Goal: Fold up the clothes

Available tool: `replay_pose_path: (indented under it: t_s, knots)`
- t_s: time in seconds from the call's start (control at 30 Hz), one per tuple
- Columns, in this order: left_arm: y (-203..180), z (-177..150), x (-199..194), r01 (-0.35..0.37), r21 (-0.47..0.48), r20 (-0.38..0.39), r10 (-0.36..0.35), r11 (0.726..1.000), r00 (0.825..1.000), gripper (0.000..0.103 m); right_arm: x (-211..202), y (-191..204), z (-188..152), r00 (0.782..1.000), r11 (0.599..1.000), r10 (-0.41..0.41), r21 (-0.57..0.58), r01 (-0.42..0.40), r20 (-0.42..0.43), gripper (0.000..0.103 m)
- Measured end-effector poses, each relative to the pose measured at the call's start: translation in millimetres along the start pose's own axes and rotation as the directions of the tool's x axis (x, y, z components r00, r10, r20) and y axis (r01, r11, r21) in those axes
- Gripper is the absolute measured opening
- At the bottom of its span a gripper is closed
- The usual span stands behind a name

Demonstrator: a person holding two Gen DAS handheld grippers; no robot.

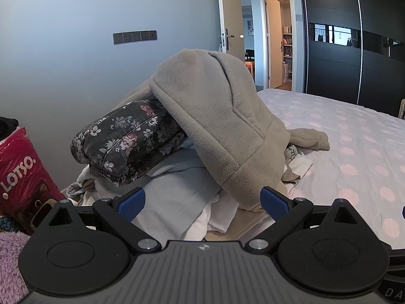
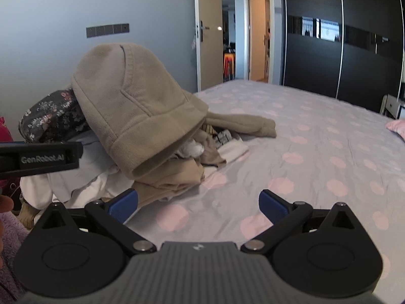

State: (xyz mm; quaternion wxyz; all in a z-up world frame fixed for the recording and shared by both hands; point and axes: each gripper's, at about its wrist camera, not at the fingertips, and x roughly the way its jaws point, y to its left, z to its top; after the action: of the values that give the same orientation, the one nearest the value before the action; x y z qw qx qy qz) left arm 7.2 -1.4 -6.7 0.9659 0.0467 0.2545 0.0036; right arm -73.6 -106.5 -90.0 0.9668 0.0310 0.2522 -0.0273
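Observation:
A heap of clothes lies at the left side of the bed. A beige fleece garment (image 1: 215, 116) (image 2: 131, 106) drapes over its top, with a dark floral garment (image 1: 126, 139) (image 2: 53, 116) beside it and pale blue and white pieces (image 1: 177, 190) (image 2: 83, 174) beneath. My left gripper (image 1: 203, 202) hovers open just in front of the heap, with the fleece hem close to its right pad. My right gripper (image 2: 198, 206) stands open over the bedsheet, right of the heap, with nothing between its fingers. The body of the left gripper (image 2: 40, 158) shows at the left edge of the right wrist view.
The bed's grey sheet with pink dots (image 1: 354, 157) (image 2: 316, 152) stretches to the right. A red bag (image 1: 20, 174) and purple fluffy fabric (image 1: 10, 258) sit at the left. A dark wardrobe (image 2: 341, 38) and an open doorway (image 1: 268, 38) stand beyond the bed.

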Motion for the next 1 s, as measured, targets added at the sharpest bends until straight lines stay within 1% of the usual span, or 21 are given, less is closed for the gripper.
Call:
replay_pose_path:
  t_s: [0.1, 0.23, 0.37, 0.57, 1.0]
  knots:
    - [0.3, 0.2, 0.4, -0.002, -0.001, 0.001, 0.002, 1.0, 1.0, 0.099, -0.1, -0.2, 0.9, 1.0, 1.0, 0.025, 0.003, -0.025, -0.013, 0.102]
    - [1.6, 0.6, 0.4, 0.004, -0.008, 0.002, -0.004, 1.0, 1.0, 0.099, 0.9, 6.3, -0.3, 1.0, 0.999, 0.016, -0.035, -0.017, -0.022, 0.102]
    - [1.7, -0.2, 0.7, 0.006, -0.01, 0.001, -0.006, 1.0, 1.0, 0.099, 2.8, 5.7, -0.8, 0.999, 0.999, 0.04, -0.017, -0.04, -0.033, 0.102]
    - [1.7, 0.2, 1.5, 0.004, -0.008, 0.001, -0.004, 1.0, 1.0, 0.099, 4.4, 5.4, -0.7, 0.998, 0.998, 0.054, -0.012, -0.054, -0.041, 0.102]
    - [0.1, 1.0, 2.3, 0.011, -0.003, -0.003, -0.011, 1.0, 1.0, 0.099, 7.7, 8.1, -2.4, 0.997, 0.998, 0.064, -0.024, -0.065, -0.048, 0.102]
